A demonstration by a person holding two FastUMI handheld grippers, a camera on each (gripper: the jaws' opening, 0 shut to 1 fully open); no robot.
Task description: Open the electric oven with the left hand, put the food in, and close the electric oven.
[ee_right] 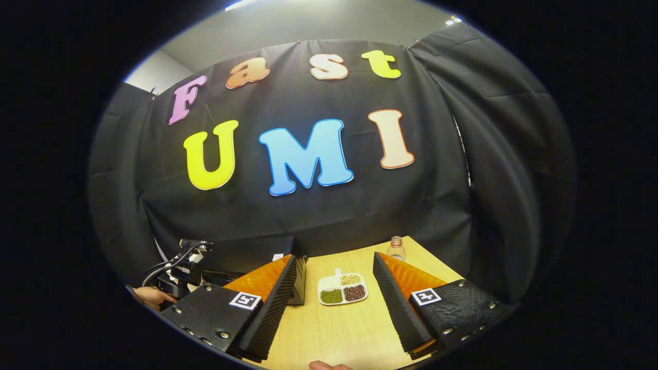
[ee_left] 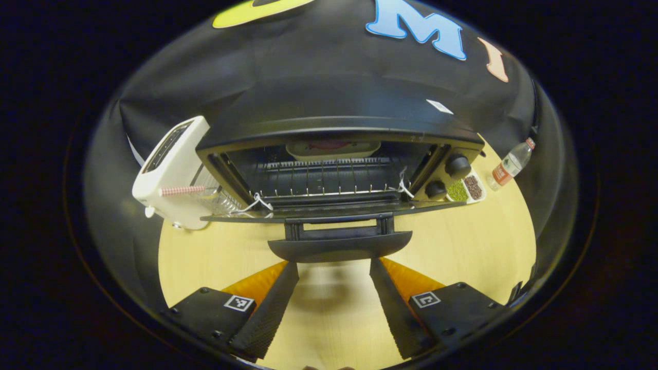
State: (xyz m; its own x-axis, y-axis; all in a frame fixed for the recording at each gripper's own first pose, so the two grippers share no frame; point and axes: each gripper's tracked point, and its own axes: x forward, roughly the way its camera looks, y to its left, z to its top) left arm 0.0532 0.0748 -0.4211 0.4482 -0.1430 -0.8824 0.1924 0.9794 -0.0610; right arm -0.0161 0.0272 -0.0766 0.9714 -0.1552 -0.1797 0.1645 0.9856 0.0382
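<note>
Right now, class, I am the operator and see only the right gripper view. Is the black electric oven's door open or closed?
Observer: Open. In the left gripper view, the black electric oven has its door lowered flat.
Operator: Is any food inside?
Observer: Yes. A pale oval plate with something red on it sits at the back of the wire rack.
Operator: And the left gripper?
Observer: The left gripper has its fingers spread, pointing at the door's black handle. I cannot tell if they touch it.
</note>
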